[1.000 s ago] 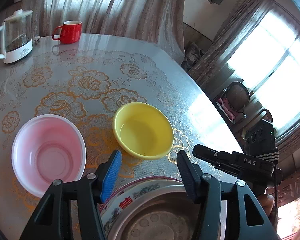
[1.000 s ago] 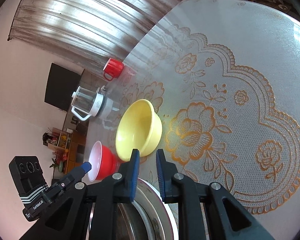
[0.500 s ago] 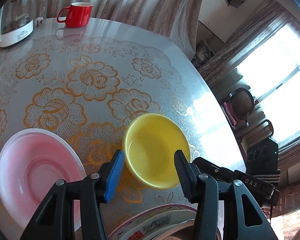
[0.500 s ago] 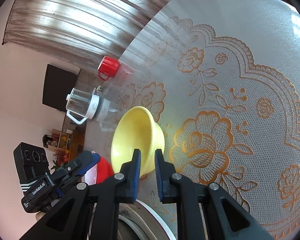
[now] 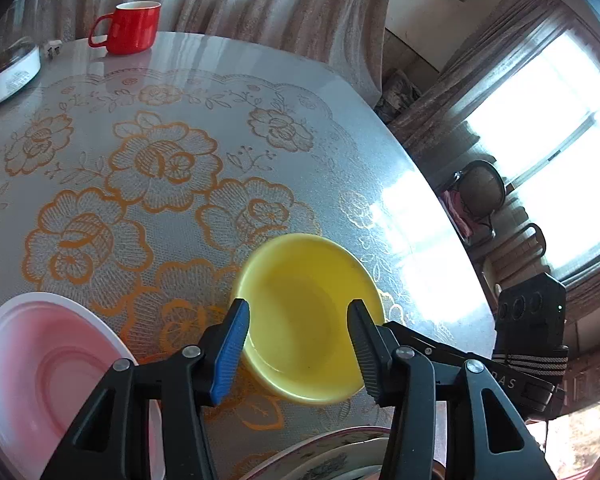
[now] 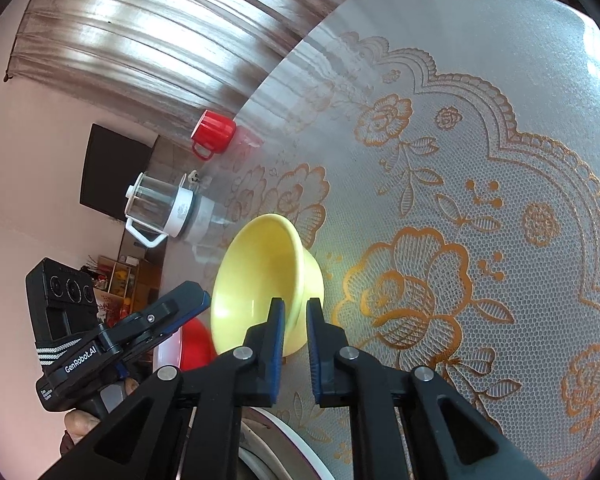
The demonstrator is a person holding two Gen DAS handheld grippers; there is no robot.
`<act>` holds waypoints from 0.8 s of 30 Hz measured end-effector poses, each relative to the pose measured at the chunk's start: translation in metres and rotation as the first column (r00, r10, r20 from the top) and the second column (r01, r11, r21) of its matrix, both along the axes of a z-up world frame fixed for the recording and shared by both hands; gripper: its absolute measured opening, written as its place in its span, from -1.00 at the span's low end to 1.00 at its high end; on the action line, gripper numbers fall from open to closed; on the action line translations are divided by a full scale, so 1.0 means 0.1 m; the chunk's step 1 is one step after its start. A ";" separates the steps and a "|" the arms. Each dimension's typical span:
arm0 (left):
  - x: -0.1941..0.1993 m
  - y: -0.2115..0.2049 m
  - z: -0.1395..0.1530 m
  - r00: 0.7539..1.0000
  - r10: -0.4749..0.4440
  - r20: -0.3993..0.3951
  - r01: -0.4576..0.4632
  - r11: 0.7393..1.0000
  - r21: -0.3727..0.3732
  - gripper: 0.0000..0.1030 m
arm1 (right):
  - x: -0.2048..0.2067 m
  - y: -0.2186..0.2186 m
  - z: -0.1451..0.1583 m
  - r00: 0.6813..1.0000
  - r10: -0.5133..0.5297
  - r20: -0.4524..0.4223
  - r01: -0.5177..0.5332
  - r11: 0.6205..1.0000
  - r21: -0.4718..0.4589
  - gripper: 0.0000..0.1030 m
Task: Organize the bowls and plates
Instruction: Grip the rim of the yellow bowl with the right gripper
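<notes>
Yellow bowl (image 6: 260, 280) sits on lace-patterned table (image 6: 480, 100), directly ahead of right gripper (image 6: 294, 322). Right jaws narrowly parted, straddling near rim: one finger inside bowl, one outside wall; whether pads touch rim, cannot tell. Left gripper (image 5: 298, 320) wide open, holding nothing, bowl (image 5: 308, 316) ahead between its spread fingers. Right gripper looks nearer to grasp. Round bowl, no long axis; rim wall runs across right jaws. Pink-lined red bowl (image 5: 48, 372) lies left of left gripper; patterned plate (image 5: 332, 456) below both grippers, likely stacking spot.
</notes>
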State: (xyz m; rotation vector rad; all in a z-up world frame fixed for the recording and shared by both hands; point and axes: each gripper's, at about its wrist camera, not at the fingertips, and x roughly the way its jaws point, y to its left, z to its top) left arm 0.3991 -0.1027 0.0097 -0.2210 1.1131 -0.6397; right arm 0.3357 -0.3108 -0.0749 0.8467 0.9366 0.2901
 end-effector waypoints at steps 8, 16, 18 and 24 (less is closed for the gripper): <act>0.00 0.03 0.05 0.999 0.010 0.038 -0.010 1.000 0.005 -0.02 | -0.01 -0.01 -0.02 1.000 -0.012 0.003 0.012 1.000 -0.020 -0.81; 0.04 0.04 -0.06 1.000 0.005 0.012 -0.006 0.999 0.050 -0.04 | -0.01 0.00 -0.01 1.000 0.002 0.011 -0.002 1.000 -0.024 -0.81; 0.02 0.00 -0.09 1.000 -0.012 0.015 0.011 0.998 0.057 -0.06 | -0.01 -0.01 -0.02 1.000 0.001 0.006 -0.001 1.000 -0.019 -0.81; 0.00 -0.05 -0.09 0.999 -0.030 0.017 0.029 0.997 0.065 -0.33 | 0.00 0.00 -0.05 1.000 -0.005 -0.004 0.004 0.999 -0.046 -0.81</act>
